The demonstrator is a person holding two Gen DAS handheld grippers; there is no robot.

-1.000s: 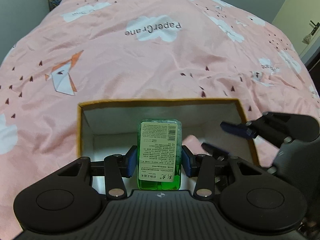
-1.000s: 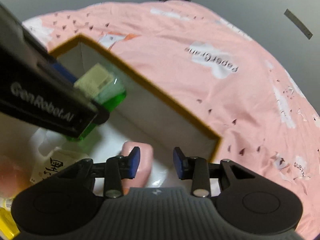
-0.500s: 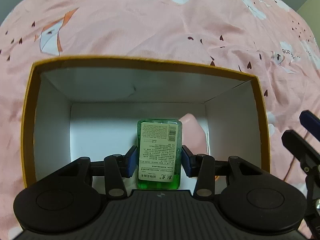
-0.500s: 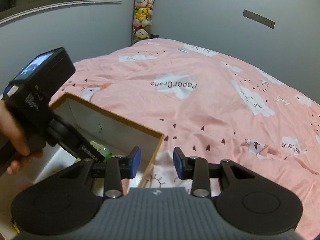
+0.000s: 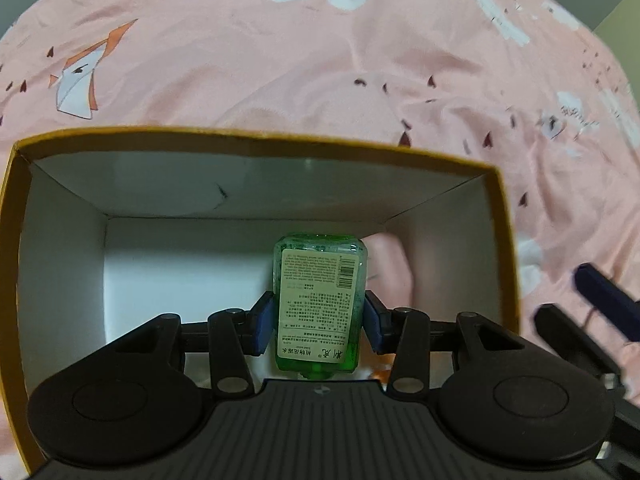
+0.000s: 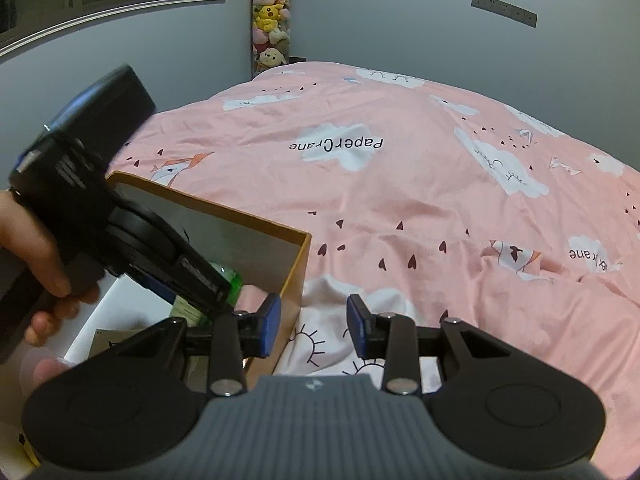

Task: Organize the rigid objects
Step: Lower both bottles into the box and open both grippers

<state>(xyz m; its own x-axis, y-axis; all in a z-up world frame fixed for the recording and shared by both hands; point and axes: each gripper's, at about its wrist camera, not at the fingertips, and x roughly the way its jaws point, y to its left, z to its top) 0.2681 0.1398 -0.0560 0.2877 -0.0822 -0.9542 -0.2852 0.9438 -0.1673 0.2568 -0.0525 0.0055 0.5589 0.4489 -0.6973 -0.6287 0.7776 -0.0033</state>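
My left gripper (image 5: 319, 320) is shut on a green bottle (image 5: 320, 304) with a white printed label, held inside an open cardboard box (image 5: 256, 146) with orange rim and white inner walls. A pink object (image 5: 390, 264) lies in the box at the right, behind the bottle. My right gripper (image 6: 313, 330) is open and empty, above the bedspread just right of the box's corner (image 6: 298, 272). In the right wrist view the left gripper body (image 6: 132, 240) reaches down into the box and the green bottle (image 6: 230, 280) shows beneath it.
The box rests on a bed with a pink bedspread (image 6: 400, 200) printed with clouds and paper cranes. Papers and a yellow item (image 6: 28, 446) lie in the box's near part. Stuffed toys (image 6: 270, 20) hang in the far wall corner.
The left gripper has lowered the green bottle deeper into the box. The right gripper has lifted out of the box and now faces across the bed.
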